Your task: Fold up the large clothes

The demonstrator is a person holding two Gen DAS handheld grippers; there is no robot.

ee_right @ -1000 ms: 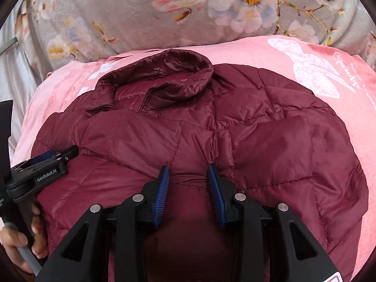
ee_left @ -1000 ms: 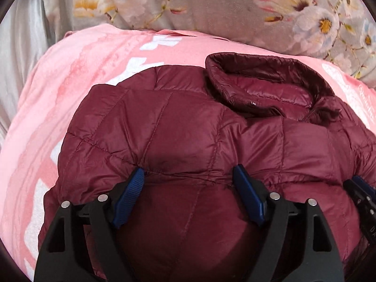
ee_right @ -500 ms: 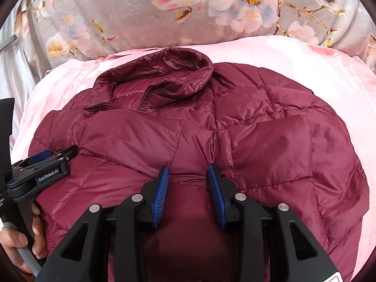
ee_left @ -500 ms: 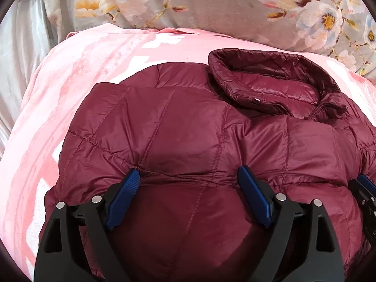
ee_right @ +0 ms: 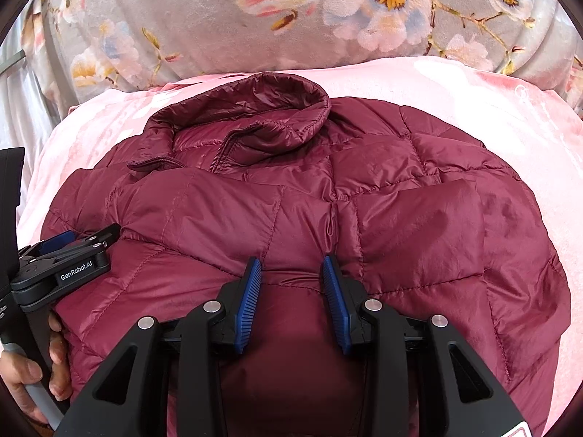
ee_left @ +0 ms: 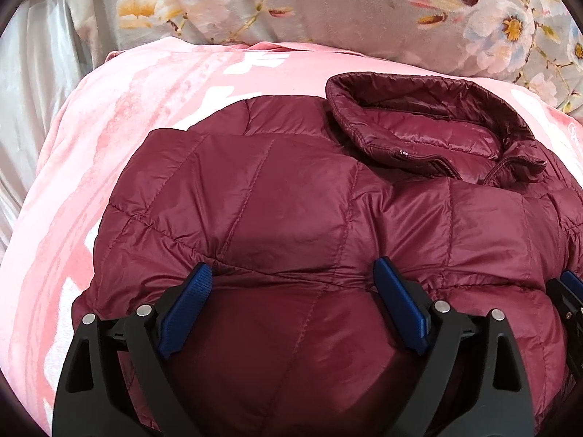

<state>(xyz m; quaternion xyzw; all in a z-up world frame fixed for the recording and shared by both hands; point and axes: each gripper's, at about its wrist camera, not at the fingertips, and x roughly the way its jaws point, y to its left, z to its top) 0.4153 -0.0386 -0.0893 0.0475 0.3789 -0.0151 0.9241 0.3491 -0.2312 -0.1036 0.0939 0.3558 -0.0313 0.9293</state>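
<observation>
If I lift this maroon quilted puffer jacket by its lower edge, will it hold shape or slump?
The maroon quilted puffer jacket will probably slump; it already creases at its stitched seams. Its shiny shell likely slips between pads. Puffy panels suggest lightness.

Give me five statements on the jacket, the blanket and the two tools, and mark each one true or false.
1. The maroon puffer jacket lies on a pink blanket. True.
2. The left tool has its jaws spread wide, with jacket fabric bulging up between them. True.
3. The right tool is held over bare blanket, clear of the jacket. False: it sits over the jacket's near part, fabric between its blue pads.
4. The jacket's collar lies at the near edge, next to the tools. False: the collar is at the far side, toward the grey floral fabric.
5. The zipper at the collar is closed to the top. False: it is open there, the collar ends parted.
</observation>
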